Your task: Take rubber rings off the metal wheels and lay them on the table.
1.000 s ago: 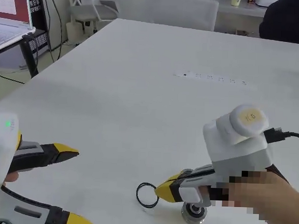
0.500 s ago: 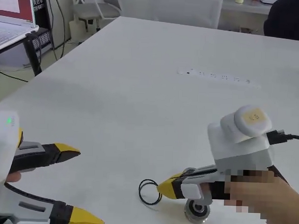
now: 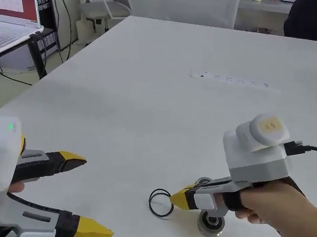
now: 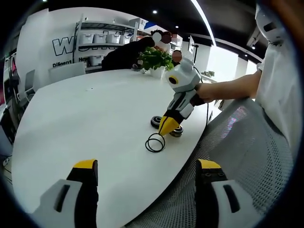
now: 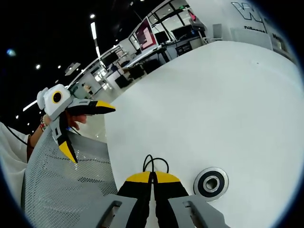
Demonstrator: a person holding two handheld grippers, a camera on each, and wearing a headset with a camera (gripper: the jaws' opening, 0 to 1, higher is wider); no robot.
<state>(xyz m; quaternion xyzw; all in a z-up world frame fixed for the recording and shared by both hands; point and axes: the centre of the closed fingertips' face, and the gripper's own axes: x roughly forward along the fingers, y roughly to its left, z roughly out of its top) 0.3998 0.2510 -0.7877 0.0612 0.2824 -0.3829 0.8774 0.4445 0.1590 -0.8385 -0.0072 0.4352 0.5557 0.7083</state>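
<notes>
A thin black rubber ring (image 3: 161, 203) lies flat on the white table (image 3: 149, 97), also seen as the ring (image 5: 156, 163) and the ring (image 4: 155, 143). My right gripper (image 3: 175, 198) is shut, its yellow tips pinching the ring's near edge; its jaws (image 5: 153, 178) are closed together. A metal wheel (image 3: 211, 223) stands just right of that gripper, the same wheel (image 5: 211, 183). A second wheel (image 4: 156, 121) sits behind the first (image 4: 176, 133). My left gripper (image 3: 85, 195) stays open and empty at the near left, apart from the ring.
A white power strip (image 3: 232, 81) lies far across the table. Chairs (image 3: 105, 7) and a desk with a laptop (image 3: 16, 25) stand beyond the left edge. The near table edge (image 4: 190, 142) runs close to the wheels.
The head camera has drifted a little. The right gripper, ring and wheel keep their places relative to each other; the left gripper stays open.
</notes>
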